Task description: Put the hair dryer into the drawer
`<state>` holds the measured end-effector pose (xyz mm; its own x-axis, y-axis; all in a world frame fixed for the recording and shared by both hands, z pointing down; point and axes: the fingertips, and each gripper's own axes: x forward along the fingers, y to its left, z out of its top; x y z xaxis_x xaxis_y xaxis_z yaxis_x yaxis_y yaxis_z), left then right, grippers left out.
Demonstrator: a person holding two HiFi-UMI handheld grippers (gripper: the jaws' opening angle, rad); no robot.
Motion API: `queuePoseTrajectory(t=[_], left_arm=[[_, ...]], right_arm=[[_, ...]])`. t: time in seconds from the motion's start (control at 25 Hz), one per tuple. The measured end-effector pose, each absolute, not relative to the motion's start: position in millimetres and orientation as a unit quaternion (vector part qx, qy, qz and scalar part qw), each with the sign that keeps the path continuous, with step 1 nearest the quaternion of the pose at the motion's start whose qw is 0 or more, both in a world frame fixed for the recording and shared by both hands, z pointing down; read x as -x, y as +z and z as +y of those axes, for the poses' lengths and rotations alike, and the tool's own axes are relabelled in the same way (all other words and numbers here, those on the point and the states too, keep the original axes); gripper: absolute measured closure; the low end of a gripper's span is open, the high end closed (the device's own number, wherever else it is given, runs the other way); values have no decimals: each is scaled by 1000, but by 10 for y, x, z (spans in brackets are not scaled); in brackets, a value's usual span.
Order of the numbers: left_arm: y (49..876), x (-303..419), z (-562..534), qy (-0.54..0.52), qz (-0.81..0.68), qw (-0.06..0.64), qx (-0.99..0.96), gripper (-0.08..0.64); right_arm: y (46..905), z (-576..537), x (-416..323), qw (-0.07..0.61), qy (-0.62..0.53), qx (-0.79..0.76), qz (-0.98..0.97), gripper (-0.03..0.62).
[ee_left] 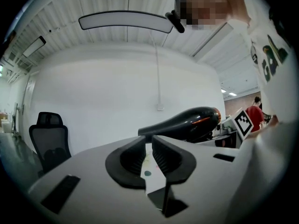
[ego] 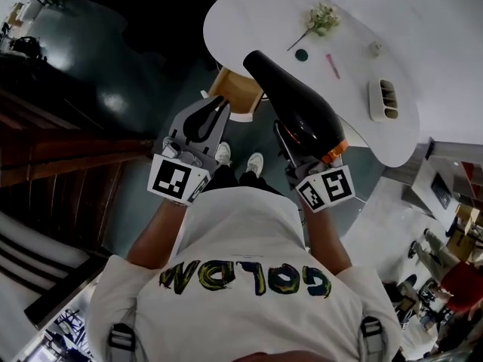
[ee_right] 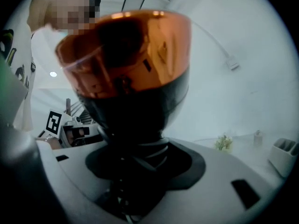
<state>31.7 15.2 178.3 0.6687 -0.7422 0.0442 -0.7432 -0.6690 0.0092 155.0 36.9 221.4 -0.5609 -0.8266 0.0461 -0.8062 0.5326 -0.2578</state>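
The glossy black hair dryer with the copper-orange rear band (ego: 298,108) is up in the air, carried level out in front of the person. The right gripper (ego: 308,151) is clamped on it low down, and the right gripper view shows the dark body wedged between the jaws. The left gripper (ego: 204,119) rides alongside with nothing in it. Its jaws are drawn together to a thin slit, and only the table shows through.

So the pickup is done and the dryer is secure. The drawer is what's left. No drawer is plainly in sight, so by my reckoning the carry, the placing and the release all lie ahead. A tan boxy thing with a white edge (ego: 238,89) sits under the table's rim just ahead of the grippers. It could be a seat or an open drawer; I cannot tell which.

The round white table (ego: 249,21) holds a sprig of pale flowers (ego: 321,19), a small dark green disc (ego: 301,54), a pink pen (ego: 333,65) and a white slotted holder (ego: 386,100). Dark wooden cabinetry (ego: 60,149) runs along the left. The table's edge sits right under the dryer's nozzle, so it's the thing to steer clear of.
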Motion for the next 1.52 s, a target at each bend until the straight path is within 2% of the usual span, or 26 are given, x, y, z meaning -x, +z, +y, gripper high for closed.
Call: queuePoseTrajectory(t=[0.32, 0.72, 1.52], left_arm=[[2072, -103, -241, 34, -387, 34, -921, 505], [2749, 60, -572, 57, -341, 65, -936, 503], [4487, 128, -909, 112, -307, 141, -935, 548]], right_arm=[[2530, 39, -1286, 2, -136, 468, 874, 336], [3382, -120, -1069, -72, -155, 474, 864, 337], [5208, -328, -1013, -298, -103, 419, 851, 337]])
